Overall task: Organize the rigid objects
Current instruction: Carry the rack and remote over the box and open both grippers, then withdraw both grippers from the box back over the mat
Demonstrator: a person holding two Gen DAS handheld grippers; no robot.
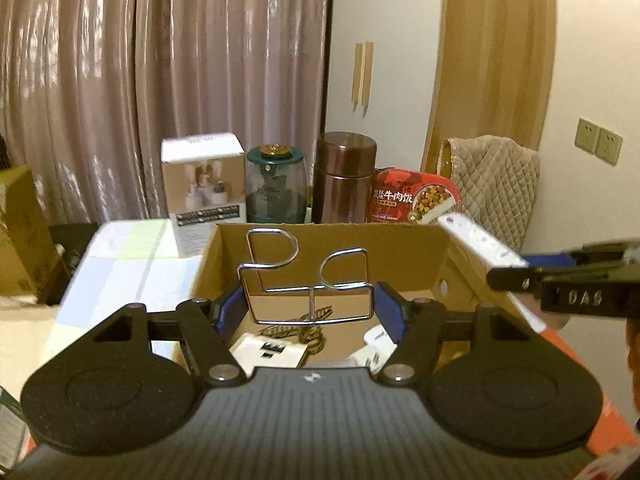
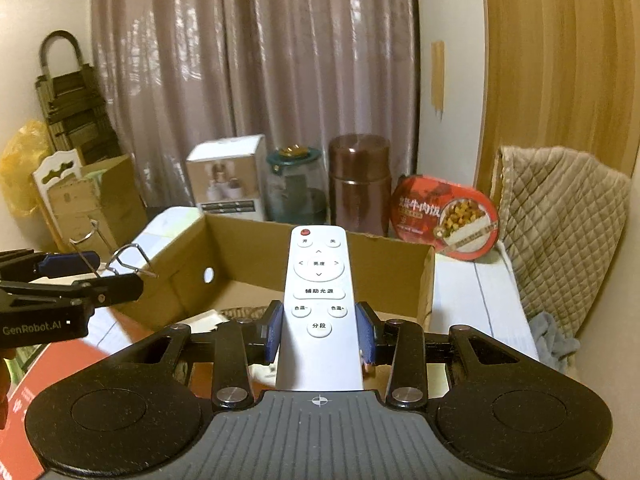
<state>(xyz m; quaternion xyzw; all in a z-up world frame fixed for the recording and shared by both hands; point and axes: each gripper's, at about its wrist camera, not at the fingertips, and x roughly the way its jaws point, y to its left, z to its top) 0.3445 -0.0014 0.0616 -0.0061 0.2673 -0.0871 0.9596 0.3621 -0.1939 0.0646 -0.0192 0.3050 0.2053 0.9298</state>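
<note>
White remote control (image 2: 319, 304) pinched lengthwise in right gripper (image 2: 320, 330), pointing over cardboard box (image 2: 248, 248); wire rack (image 1: 308, 276) clamped in left gripper (image 1: 310, 314), equally near.

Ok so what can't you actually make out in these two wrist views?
- Cardboard box floor, left wrist view: the left gripper and wire rack cover most of it.
- White remote lower end, right wrist view: runs behind the right gripper.
- White carton print: blurred.

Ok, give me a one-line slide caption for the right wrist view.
Right tongs clamp a white remote above the open cardboard box; left tongs hold a wire rack.
</note>
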